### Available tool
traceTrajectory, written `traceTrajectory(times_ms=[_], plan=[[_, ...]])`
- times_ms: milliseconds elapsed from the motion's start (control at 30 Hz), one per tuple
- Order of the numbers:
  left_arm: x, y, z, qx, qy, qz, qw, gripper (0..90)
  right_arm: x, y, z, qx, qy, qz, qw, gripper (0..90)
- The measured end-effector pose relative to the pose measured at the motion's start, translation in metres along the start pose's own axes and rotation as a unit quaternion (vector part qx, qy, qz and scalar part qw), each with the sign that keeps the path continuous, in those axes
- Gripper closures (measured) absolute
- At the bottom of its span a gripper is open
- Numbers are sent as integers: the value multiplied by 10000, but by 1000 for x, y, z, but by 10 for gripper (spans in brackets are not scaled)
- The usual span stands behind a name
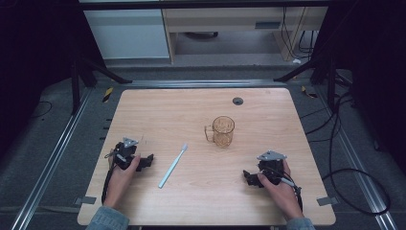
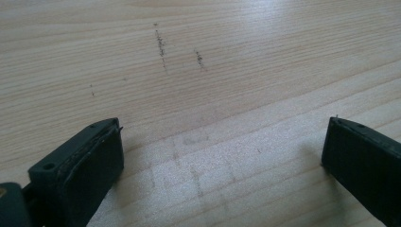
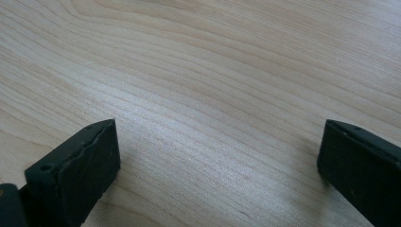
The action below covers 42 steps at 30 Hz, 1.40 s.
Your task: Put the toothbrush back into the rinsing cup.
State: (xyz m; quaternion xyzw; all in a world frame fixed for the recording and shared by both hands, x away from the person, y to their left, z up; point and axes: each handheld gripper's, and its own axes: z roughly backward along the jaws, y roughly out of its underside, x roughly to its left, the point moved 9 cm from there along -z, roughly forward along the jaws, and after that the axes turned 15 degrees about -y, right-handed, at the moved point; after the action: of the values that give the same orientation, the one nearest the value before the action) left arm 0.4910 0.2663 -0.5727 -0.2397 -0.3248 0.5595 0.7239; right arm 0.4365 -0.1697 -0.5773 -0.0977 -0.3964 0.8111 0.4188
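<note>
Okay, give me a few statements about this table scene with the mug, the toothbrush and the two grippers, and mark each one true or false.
1. The toothbrush lies flat on the table. True.
2. The toothbrush stands inside the mug. False: it lies apart from the mug, nearer the person.
3. The left gripper has its jaws apart over bare wood. True.
4. The right gripper is shut on the mug's handle. False: its jaws are apart, with nothing between them.
5. The mug lies on its side. False: it stands upright.
</note>
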Motion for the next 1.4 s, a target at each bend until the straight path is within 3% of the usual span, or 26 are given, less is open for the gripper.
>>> traceTrajectory(times_ms=[233,367,433,700,733,1033,1133,1233,1300,1400], plan=[[2,0,2,-25,29,-71,10000,36,0,0,0,2,0,5,10000,4],[6,-8,18,-272,28,-82,9996,36,1,0,0,4,-21,-3,10000,4],[6,-14,27,-349,-32,-203,9992,36,1,0,0,4,-21,-4,10000,4],[-14,-25,46,-129,66,-645,9978,34,0,0,0,7,-10,49,10000,4],[-18,-24,48,-11,110,-797,9968,32,0,0,0,8,-15,60,10000,4],[-26,-28,50,321,80,-1162,9927,25,0,0,0,13,-22,62,10000,4],[-31,-26,54,611,122,-1359,9888,91,0,0,0,11,-22,63,10000,4],[-35,-26,61,778,251,-1428,9864,90,-1,0,0,14,-19,75,10000,4],[-36,-29,65,809,319,-1534,9843,76,-1,0,0,15,-15,71,10000,4],[-37,-37,68,797,348,-1599,9833,56,-1,0,0,17,-7,75,10000,4]])
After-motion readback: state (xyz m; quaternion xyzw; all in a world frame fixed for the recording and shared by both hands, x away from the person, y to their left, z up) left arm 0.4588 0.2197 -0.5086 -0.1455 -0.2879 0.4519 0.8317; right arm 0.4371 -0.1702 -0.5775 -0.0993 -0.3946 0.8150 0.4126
